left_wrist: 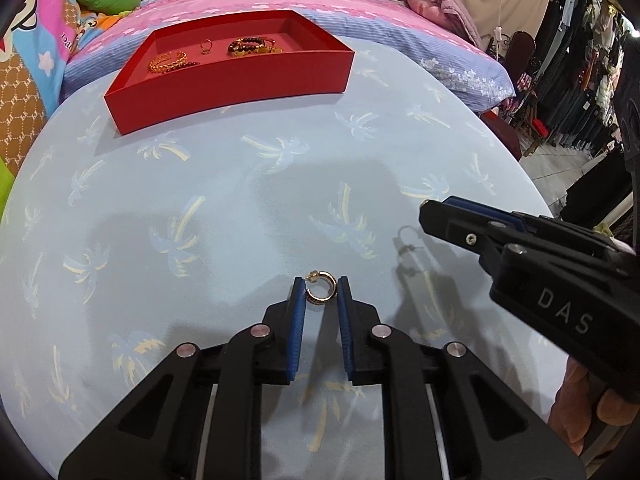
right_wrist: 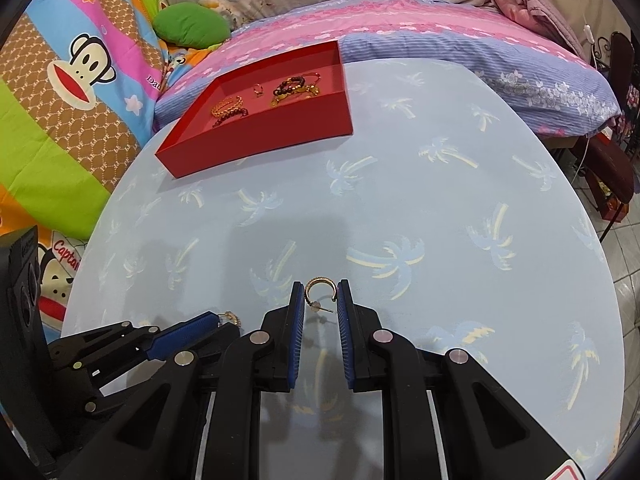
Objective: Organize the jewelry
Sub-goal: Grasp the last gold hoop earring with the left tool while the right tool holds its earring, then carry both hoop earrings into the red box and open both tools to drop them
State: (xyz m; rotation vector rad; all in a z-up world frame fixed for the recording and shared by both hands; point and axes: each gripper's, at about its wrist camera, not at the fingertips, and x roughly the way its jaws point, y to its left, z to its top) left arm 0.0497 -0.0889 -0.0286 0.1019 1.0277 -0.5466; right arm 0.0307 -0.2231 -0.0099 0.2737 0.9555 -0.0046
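A gold hoop earring [left_wrist: 321, 293] sits between the blue pads of my left gripper [left_wrist: 320, 280], low over the pale blue palm-print table [left_wrist: 240, 200]; the pads press both its sides. In the right wrist view, my right gripper [right_wrist: 320, 282] is shut on a second gold hoop earring [right_wrist: 319, 292] whose post points toward the camera. My left gripper [right_wrist: 222, 320] shows at lower left there with its earring [right_wrist: 233, 317]. My right gripper [left_wrist: 430, 206] hangs above the table at the right. A red tray [left_wrist: 240, 88] [right_wrist: 260, 140] at the far side holds bracelets [left_wrist: 168, 60] and a ring [left_wrist: 206, 46].
Behind the table lies a bed with pink and purple bedding [right_wrist: 440, 32], a green cushion [right_wrist: 192, 26] and a cartoon monkey blanket [right_wrist: 80, 80]. Hanging clothes [left_wrist: 580, 80] stand past the table's right edge. A hand [left_wrist: 588, 408] grips the right tool.
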